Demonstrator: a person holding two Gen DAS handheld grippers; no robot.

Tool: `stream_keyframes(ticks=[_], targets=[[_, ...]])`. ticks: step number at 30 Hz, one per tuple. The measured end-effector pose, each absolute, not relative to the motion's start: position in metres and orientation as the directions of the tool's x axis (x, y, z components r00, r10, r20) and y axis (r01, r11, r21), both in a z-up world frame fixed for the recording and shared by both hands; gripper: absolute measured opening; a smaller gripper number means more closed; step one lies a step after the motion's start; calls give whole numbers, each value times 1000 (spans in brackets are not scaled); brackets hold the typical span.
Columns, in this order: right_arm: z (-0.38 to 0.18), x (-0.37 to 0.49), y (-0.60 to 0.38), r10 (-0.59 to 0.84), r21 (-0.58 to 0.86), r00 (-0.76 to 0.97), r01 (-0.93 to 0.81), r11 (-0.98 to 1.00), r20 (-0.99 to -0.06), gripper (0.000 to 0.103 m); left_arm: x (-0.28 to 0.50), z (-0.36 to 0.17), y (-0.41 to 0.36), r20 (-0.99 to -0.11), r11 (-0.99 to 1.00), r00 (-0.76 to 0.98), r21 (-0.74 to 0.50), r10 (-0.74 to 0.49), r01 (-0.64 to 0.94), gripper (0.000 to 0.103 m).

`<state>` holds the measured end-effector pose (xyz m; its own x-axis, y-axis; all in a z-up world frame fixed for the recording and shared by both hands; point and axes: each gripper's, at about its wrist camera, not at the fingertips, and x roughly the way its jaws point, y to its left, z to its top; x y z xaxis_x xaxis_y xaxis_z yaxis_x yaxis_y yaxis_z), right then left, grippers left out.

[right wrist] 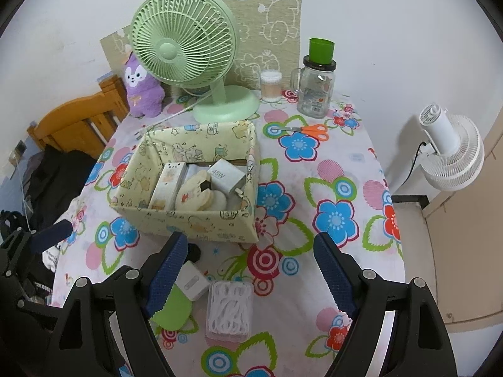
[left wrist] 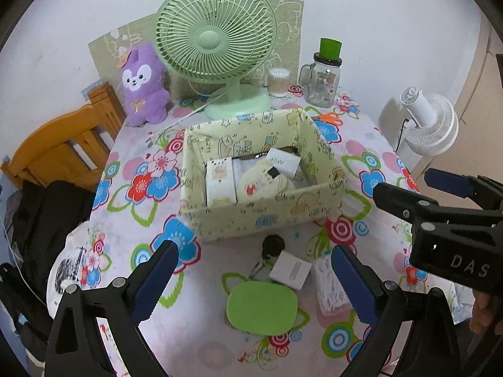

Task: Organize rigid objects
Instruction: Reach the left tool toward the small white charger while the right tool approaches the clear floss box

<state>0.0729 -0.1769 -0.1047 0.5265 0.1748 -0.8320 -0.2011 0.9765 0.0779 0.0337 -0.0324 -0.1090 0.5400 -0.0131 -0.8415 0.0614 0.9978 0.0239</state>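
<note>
Both grippers hang over the near edge of the table, jaws apart, nothing between the pads. Left gripper (left wrist: 254, 286) is spread wide above the green oval case (left wrist: 261, 308); right gripper (right wrist: 251, 278) is also open, framing the clear box of white picks (right wrist: 230, 309).

Four loose items sit near the table's front edge: green oval case, small white square box (left wrist: 290, 269) touching its far side, black key fob with ring (left wrist: 273, 246) just behind that, and the clear box to their right. Storage box (left wrist: 217, 220), fabric-covered, sits mid-table and already holds a tall white carton (left wrist: 220, 182), a 45W charger (right wrist: 224, 174) and a cream round piece (right wrist: 193, 194). Orange scissors (right wrist: 309, 131) lie toward the far right corner, apart from the rest.

Judgement: the step is picking one of the near items for the storage box. Tips:
- green case is flat and low, so take it across the short width, pads down to the cloth (right wrist: 342, 169)
- avoid dragging the white square box along
- clear box looks slippery; centre the pads on its long sides
- drop into the free right-hand space, not on the charger
</note>
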Motion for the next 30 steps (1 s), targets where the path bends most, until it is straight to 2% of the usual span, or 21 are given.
stream_keyframes(ticks=[8,30], targets=[[-112,59,-178,199,88,524,-230,969,-828,84,19,-113,-33,-842,997,539,47,10,56,99],[-142,36,-171,151,74,486,-175,982,-861,84,20,-153,-26,-893,982,440,-5,-90,191,99]])
